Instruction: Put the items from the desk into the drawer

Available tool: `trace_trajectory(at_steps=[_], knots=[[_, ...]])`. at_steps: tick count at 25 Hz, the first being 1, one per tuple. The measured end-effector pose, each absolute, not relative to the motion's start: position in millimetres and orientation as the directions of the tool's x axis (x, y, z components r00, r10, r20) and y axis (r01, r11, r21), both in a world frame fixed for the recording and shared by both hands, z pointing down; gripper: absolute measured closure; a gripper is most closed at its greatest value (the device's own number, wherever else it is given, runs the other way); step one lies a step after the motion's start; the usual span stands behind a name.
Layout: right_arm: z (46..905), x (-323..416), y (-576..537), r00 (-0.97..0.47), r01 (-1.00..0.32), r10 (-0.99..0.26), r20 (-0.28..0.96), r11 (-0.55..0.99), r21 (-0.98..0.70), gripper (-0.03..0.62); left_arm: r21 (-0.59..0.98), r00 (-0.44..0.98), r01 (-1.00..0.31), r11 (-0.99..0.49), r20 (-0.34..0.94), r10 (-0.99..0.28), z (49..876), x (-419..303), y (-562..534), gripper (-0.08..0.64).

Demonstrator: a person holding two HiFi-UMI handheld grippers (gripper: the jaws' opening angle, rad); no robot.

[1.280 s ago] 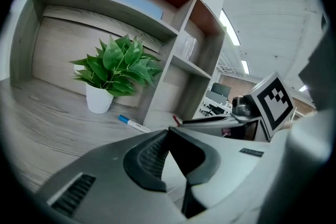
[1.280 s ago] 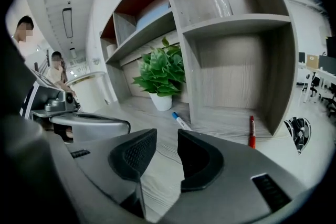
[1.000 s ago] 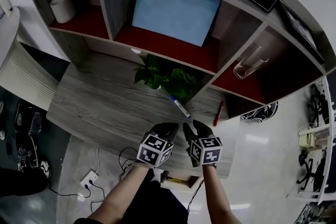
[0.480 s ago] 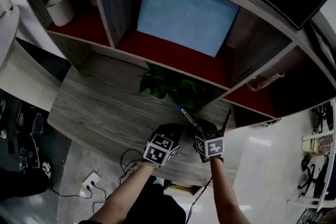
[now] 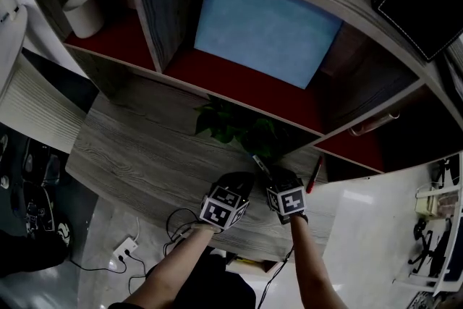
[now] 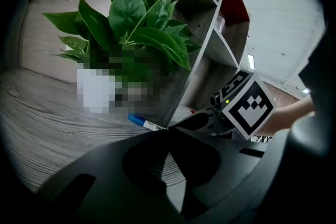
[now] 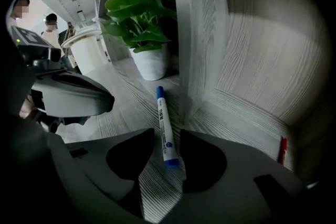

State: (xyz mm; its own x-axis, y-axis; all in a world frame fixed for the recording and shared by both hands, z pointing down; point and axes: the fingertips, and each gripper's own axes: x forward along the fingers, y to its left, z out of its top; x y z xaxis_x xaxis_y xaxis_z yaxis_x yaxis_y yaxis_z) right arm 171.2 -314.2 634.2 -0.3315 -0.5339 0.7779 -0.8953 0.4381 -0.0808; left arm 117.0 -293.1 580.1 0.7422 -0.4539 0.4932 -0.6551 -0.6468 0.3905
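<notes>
I was at the first pick-up. My right claw stood wide, its jaws either side of the near end of the blue-capped marker. The marker lay flat on the desk, just beside the shelf upright, not yet gripped. Next, I judged, came a squeeze and a lift, then finding the drawer, which no view showed. My left claw was closed on nothing. I counted one marker, one red pen and one potted plant.

Right gripper has dropped around the marker.
</notes>
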Motion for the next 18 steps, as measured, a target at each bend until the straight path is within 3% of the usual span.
trace_trajectory(at_steps=[5, 18], knots=[[633.5, 165.4, -312.1, -0.319, -0.889, -0.526, 0.788, 0.454, -0.057, 0.52, 0.397, 0.742, -0.657, -0.641, 0.493, -0.455, 581.2, 115.6, -295.1, 0.532], [617.6, 161.2, -300.6, -0.361, -0.897, -0.551, 0.752, 0.426, -0.119, 0.524, 0.395, 0.736, -0.665, -0.634, 0.487, -0.469, 574.1, 112.5, -283.4, 0.532]])
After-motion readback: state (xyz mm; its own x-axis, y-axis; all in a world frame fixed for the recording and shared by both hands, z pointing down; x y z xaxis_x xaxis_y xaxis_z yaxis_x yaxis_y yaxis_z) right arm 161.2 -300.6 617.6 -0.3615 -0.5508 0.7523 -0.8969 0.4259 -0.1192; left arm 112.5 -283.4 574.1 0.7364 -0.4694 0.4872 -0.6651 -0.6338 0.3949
